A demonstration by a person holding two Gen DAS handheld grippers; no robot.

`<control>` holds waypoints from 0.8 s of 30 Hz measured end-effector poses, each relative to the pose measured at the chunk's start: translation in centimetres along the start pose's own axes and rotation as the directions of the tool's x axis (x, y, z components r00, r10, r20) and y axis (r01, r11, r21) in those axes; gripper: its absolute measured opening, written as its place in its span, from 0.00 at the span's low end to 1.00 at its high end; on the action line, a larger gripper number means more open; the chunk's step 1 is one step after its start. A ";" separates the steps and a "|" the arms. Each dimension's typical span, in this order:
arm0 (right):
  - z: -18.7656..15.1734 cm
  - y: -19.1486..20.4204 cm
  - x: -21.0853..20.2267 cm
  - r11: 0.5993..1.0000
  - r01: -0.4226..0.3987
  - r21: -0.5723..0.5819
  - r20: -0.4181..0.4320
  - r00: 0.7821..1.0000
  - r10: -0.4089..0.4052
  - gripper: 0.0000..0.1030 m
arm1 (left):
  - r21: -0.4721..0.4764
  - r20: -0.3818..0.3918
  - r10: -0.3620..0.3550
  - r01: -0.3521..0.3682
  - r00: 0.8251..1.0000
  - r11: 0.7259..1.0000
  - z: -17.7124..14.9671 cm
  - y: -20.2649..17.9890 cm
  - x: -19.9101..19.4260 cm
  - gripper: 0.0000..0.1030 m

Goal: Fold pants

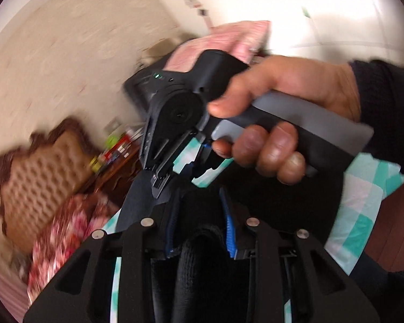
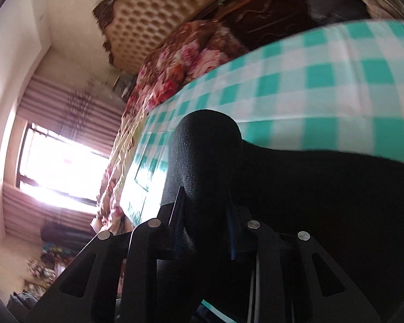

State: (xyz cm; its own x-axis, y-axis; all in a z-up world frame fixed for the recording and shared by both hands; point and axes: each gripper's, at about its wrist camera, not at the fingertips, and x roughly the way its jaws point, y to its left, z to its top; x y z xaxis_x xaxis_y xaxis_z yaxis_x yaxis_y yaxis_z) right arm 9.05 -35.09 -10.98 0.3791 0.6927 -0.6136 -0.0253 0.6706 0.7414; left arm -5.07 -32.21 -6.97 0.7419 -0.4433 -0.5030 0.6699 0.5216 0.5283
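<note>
I have both tools clamped on the black knit pants (image 2: 296, 188) — left gripper (image 1: 199, 231) and right gripper (image 2: 204, 215) each pinching a bunched fold, above the teal-checked cloth (image 2: 323, 80). I'd keep them level, cloth taut.

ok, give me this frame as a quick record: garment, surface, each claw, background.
garment: black knit fabric pants, bunched, partly lifted
surface: teal and white checked cloth beneath
left claw: shut on a fold of the pants
right claw: shut on the pants; hand grips its handle in the left view
background: tufted tan headboard, floral red blanket
image: motion-blurred
</note>
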 end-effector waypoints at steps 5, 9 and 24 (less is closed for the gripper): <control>-1.3 -6.4 -1.6 0.995 0.059 0.074 0.014 0.998 -0.060 0.26 | 0.107 0.013 -0.064 0.062 0.998 0.992 0.5 -6.3 4.5 0.24; -1.7 -9.4 -1.8 0.990 0.074 0.116 0.018 0.997 -0.076 0.26 | 0.165 -0.004 -0.114 0.113 0.993 0.980 0.2 -9.9 6.8 0.38; -1.1 -9.7 -1.2 0.984 0.154 0.087 -0.006 0.988 -0.154 0.42 | 0.339 -0.010 0.057 -0.050 0.998 0.939 -8.0 -9.8 5.6 0.72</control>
State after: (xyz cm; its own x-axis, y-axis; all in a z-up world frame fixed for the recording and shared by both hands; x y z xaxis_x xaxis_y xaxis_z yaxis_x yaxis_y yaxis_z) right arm 7.78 -42.14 -17.75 0.3728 0.5831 -0.7218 0.1138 0.7433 0.6592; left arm -7.74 -34.02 -20.43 0.7785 -0.4060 -0.4787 0.6016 0.2648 0.7537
